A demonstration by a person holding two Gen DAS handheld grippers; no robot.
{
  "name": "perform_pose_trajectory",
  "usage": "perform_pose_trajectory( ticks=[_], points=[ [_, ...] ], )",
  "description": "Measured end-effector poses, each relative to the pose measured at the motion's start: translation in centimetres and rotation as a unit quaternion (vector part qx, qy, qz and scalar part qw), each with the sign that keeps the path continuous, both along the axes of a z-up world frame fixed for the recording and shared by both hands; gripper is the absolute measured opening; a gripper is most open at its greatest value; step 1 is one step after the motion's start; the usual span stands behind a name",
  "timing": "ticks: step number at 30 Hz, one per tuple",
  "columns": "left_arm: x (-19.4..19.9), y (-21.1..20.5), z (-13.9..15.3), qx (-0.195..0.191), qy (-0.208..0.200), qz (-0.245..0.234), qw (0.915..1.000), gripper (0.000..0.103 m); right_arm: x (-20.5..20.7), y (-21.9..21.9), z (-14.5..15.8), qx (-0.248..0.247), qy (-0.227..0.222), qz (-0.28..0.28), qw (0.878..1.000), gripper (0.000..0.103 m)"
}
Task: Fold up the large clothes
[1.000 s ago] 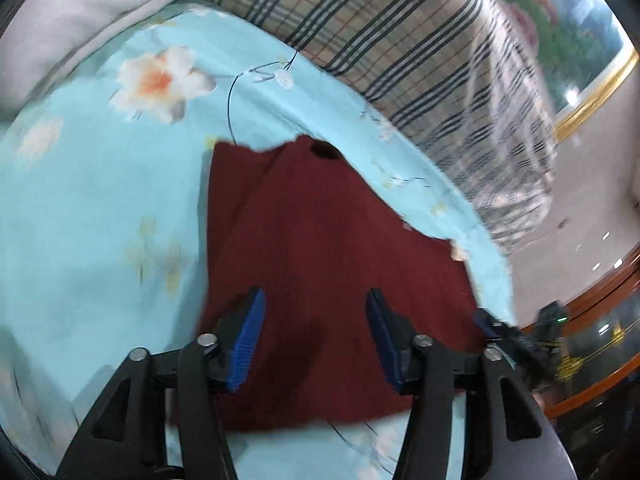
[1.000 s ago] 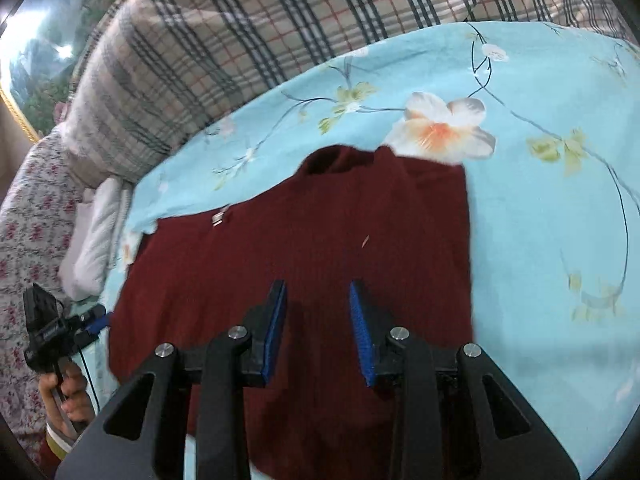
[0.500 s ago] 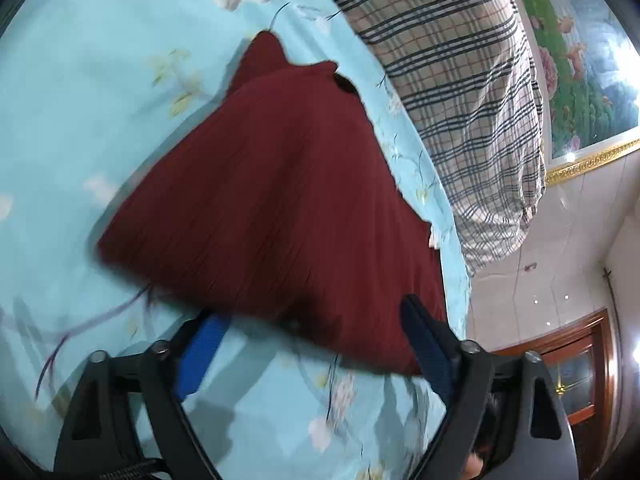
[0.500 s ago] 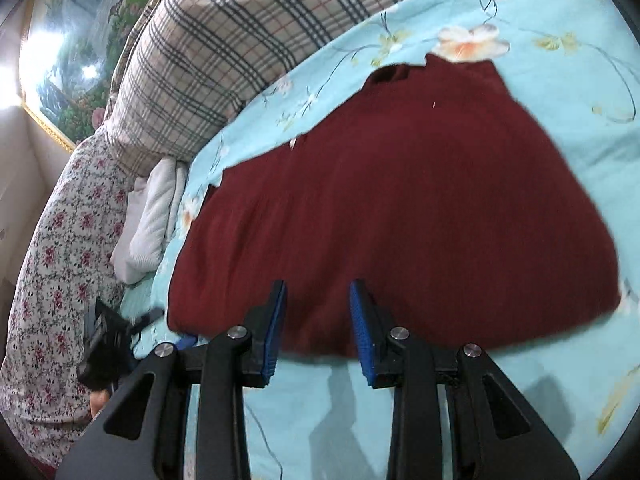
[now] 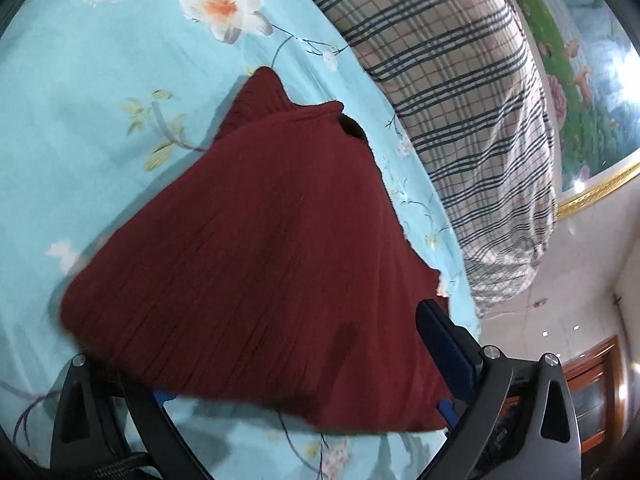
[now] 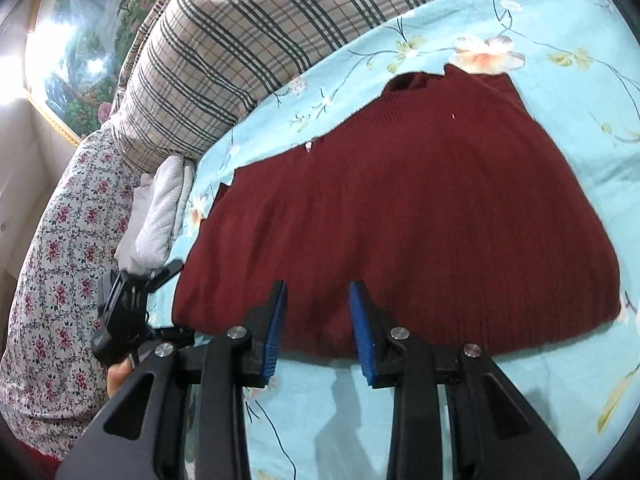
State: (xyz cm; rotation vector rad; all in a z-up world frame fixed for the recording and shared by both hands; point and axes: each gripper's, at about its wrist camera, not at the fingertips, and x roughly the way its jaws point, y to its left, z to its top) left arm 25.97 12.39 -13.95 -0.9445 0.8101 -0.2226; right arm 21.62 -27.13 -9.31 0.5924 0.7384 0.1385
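From my feed I see a dark red ribbed sweater (image 6: 400,216) on a light blue sheet (image 6: 580,112) printed with white-and-orange flowers, a beige pillow (image 6: 256,32) checked in black and red at 12 o'clock, and blue pads (image 6: 275,328) on black gripper fingers.

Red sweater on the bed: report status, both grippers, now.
Left gripper just opened wide, straddling red sweater hem, pads clear. Right gripper part open, empty, at near hem. Sweater flat on blue floral sheet. Nothing in the way.
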Motion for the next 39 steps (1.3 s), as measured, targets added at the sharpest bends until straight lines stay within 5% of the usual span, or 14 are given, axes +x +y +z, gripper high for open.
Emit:
perform_pose_trajectory(
  ticks=[8, 10, 13, 16, 22, 24, 30, 33, 36, 39],
  points=[
    [0.9, -0.2, 0.1, 0.026, -0.011, 0.020, 0.9994, 0.093, 1.6, 0.8, 0.5, 0.000, -0.015, 0.000, 1.000, 0.033],
    [1.7, 0.0, -0.1, 0.027, -0.014, 0.019, 0.9994, 0.046, 2.3, 1.1, 0.8, -0.008, -0.018, 0.005, 1.000, 0.033],
    [2.2, 0.8, -1.2, -0.018, -0.012, 0.007, 0.9997, 0.020, 4.2, 1.7, 1.1, -0.021, -0.010, 0.021, 1.000, 0.031],
    [1.8, 0.9, -0.6, -0.007, -0.025, 0.001, 0.9997, 0.013, 7.1, 3.1, 1.7, -0.040, -0.007, 0.054, 0.998, 0.019],
    [1.9, 0.5, 1.6, 0.014, -0.048, -0.015, 0.9987, 0.012, 12.8, 6.9, 0.6, -0.114, 0.038, 0.095, 0.988, 0.015],
    [1.9, 0.3, 2.4, 0.025, -0.057, -0.022, 0.9978, 0.012, 14.1, 7.2, -1.8, -0.108, 0.076, 0.101, 0.986, 0.013],
    [1.9, -2.4, 6.3, 0.072, -0.105, -0.056, 0.9903, 0.011, 13.9, 6.8, -2.7, -0.094, 0.068, 0.102, 0.988, 0.012],
    [1.8, -5.3, 8.6, 0.117, -0.128, -0.084, 0.9812, 0.011, 13.9, 5.0, -2.4, -0.035, 0.074, 0.110, 0.991, 0.012],
    [1.7, -9.8, 11.1, 0.173, -0.159, -0.130, 0.9634, 0.011, 12.7, 0.8, -2.1, 0.097, 0.060, 0.085, 0.990, 0.014],
    [1.8, -15.6, 11.9, 0.233, -0.176, -0.184, 0.9384, 0.011, 10.1, -4.6, -1.5, 0.208, 0.009, 0.038, 0.977, 0.035]
  ],
)
